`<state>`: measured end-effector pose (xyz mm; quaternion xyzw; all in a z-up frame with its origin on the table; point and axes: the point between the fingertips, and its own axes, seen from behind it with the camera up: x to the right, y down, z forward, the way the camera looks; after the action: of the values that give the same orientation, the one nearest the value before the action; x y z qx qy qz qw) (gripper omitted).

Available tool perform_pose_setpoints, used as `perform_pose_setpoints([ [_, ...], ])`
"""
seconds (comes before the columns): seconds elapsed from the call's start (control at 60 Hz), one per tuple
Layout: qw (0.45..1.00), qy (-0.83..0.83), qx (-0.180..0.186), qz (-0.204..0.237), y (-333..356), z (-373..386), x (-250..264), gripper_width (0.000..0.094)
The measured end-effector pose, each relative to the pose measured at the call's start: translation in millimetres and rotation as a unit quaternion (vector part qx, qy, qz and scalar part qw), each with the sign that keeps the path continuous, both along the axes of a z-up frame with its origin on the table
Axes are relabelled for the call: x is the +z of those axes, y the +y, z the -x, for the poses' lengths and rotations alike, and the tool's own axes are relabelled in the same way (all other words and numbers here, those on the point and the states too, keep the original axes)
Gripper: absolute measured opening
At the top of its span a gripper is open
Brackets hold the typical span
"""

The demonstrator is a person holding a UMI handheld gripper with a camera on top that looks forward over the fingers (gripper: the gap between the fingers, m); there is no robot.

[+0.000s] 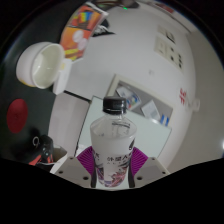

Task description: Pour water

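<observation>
Gripper (112,170) clamped on clear water bottle (111,140), black cap on | white cup (40,64) far left on white table (150,70) | possibly leaflets beyond

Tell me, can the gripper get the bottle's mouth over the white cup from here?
Probably yes. The gripper is shut on the bottle, and the white cup stands open beyond it, bare table between. But the bottle's black cap appears to be on.
</observation>
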<state>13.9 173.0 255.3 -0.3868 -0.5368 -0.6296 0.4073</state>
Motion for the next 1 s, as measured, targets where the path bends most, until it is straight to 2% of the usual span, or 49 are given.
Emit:
perform_pose_setpoints([
  [0.233, 0.980, -0.178, 0.071, 0.049, 25.2, 54.9, -71.8, 0.0412],
  [0.383, 0.980, -0.175, 0.074, 0.062, 23.1, 52.1, -82.8, 0.0412],
  [0.55, 0.991, -0.094, 0.084, 0.047, 13.2, 57.9, -47.9, 0.0415],
  [0.7, 0.987, 0.140, 0.080, 0.019, -4.4, 49.9, 17.8, 0.0415],
  [0.783, 0.946, 0.314, 0.076, 0.019, -10.6, 37.3, 46.1, 0.0412],
  [0.867, 0.876, 0.476, 0.068, 0.031, -18.3, 28.9, 52.1, 0.0413],
  [0.933, 0.800, 0.593, 0.064, 0.063, -21.0, 23.9, 37.3, 0.0413],
  [1.0, 0.723, 0.683, 0.040, 0.095, -21.7, 21.9, 5.5, 0.0413],
])
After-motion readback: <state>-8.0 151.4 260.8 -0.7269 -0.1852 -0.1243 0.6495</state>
